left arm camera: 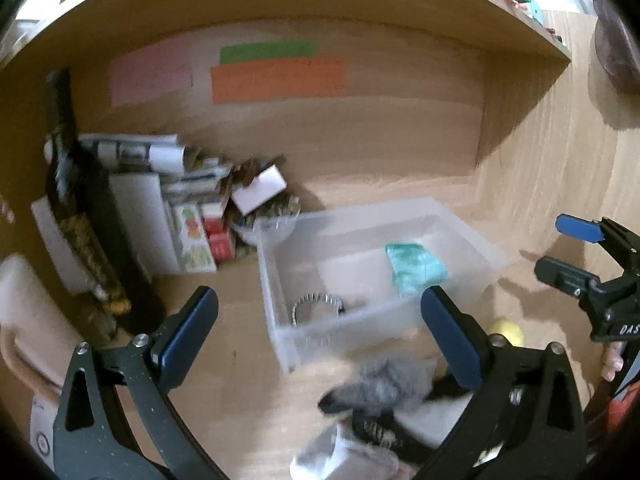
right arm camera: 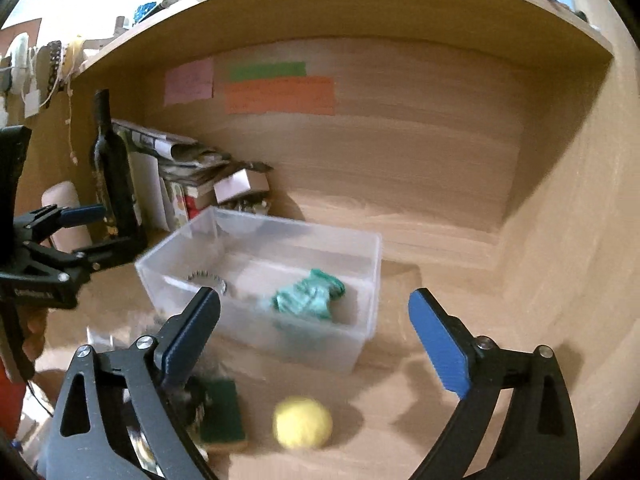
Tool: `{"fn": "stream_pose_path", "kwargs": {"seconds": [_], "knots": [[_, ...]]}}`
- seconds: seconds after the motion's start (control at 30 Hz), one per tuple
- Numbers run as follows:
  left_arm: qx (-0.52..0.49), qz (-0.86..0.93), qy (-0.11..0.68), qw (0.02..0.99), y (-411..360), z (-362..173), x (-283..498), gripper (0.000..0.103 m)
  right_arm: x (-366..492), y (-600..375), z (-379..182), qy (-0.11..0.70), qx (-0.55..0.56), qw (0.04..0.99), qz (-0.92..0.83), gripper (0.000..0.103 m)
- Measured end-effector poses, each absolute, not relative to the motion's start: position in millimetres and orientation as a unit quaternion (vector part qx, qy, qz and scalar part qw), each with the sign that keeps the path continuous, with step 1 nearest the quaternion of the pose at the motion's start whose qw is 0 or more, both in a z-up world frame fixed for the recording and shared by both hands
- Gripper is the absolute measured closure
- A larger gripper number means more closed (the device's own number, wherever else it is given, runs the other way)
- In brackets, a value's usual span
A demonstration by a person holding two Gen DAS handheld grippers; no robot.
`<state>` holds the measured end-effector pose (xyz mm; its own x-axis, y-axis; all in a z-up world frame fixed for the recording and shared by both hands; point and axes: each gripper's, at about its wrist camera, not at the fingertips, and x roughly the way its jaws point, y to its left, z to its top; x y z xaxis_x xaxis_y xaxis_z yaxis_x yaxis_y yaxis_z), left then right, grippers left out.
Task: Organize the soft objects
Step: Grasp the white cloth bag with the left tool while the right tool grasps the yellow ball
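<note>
A clear plastic bin [left arm camera: 280, 320] [right arm camera: 360, 344] stands on the wooden desk and holds a teal cloth [left arm camera: 416, 268] [right arm camera: 308, 294] and a metal ring-shaped item [left arm camera: 316, 308] [right arm camera: 210, 280]. A yellow soft ball [right arm camera: 303, 422] [left arm camera: 506, 330] lies on the desk in front of the bin. A grey fuzzy object [left arm camera: 384, 384] and a green sponge [right arm camera: 222, 416] lie near the bin's front. My left gripper [left arm camera: 320, 336] is open and empty above the grey object. My right gripper [right arm camera: 316, 340] is open and empty above the ball.
A dark bottle [left arm camera: 76, 208] [right arm camera: 114, 184], stacked boxes and papers [left arm camera: 176, 200] crowd the back left corner. Coloured paper notes [left arm camera: 276, 76] hang on the back wall. A wooden side wall [right arm camera: 560, 240] closes the right.
</note>
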<state>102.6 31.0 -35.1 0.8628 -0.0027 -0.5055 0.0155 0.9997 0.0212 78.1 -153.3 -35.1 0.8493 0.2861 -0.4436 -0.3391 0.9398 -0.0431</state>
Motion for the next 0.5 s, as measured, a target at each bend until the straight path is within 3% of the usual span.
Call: {"fn": "stream_pose_path", "kwargs": {"seconds": [0.5], "knots": [[0.005, 0.003, 0.347, 0.938, 42, -105, 49, 0.0, 56, -167, -96, 0.297, -0.054, 0.942, 0.143, 0.008]]}}
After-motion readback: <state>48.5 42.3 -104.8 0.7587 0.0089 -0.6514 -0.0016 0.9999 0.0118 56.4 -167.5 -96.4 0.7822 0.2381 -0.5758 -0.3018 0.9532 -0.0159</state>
